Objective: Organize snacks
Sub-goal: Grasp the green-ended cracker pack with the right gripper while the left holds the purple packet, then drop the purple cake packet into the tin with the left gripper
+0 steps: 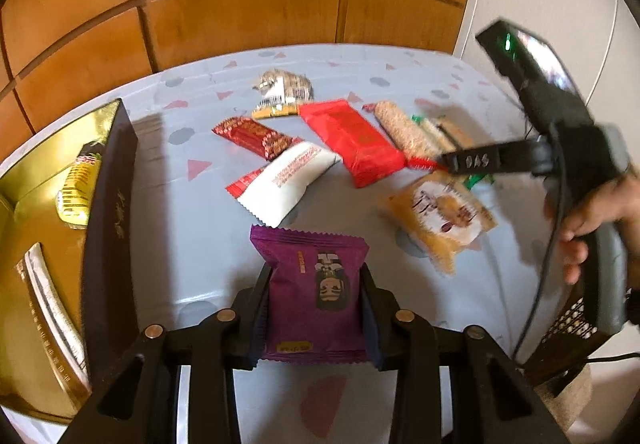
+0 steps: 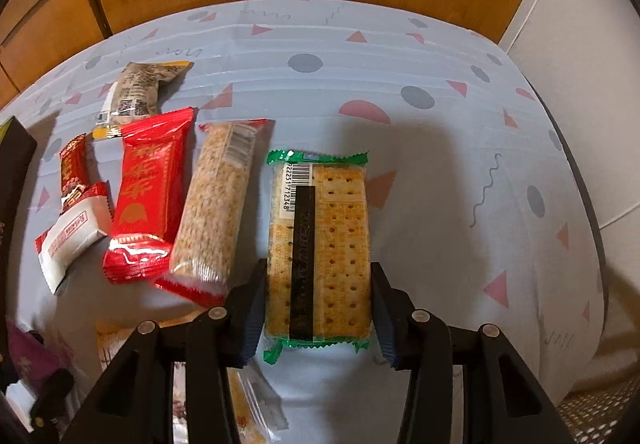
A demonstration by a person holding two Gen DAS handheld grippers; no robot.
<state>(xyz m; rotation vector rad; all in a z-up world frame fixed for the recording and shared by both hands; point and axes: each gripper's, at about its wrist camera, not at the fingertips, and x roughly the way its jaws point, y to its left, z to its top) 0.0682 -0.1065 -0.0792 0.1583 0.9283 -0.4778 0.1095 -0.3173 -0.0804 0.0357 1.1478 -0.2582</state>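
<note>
Left wrist view: the gold box [image 1: 44, 179] stands open at the far left of the desk [image 1: 192, 244], just beside the left tool [image 1: 314, 318], whose fingers pinch a purple packet [image 1: 314, 284] by its long sides. In the right wrist view, the right tool [image 2: 318, 310] grips a cracker packet [image 2: 320, 244] lengthwise, its long axis pointing away. The left tool is nearer the box.

Purple snack packet [image 1: 316, 300] and cracker pack [image 2: 320, 248] lie flat on tablecloth.
</note>
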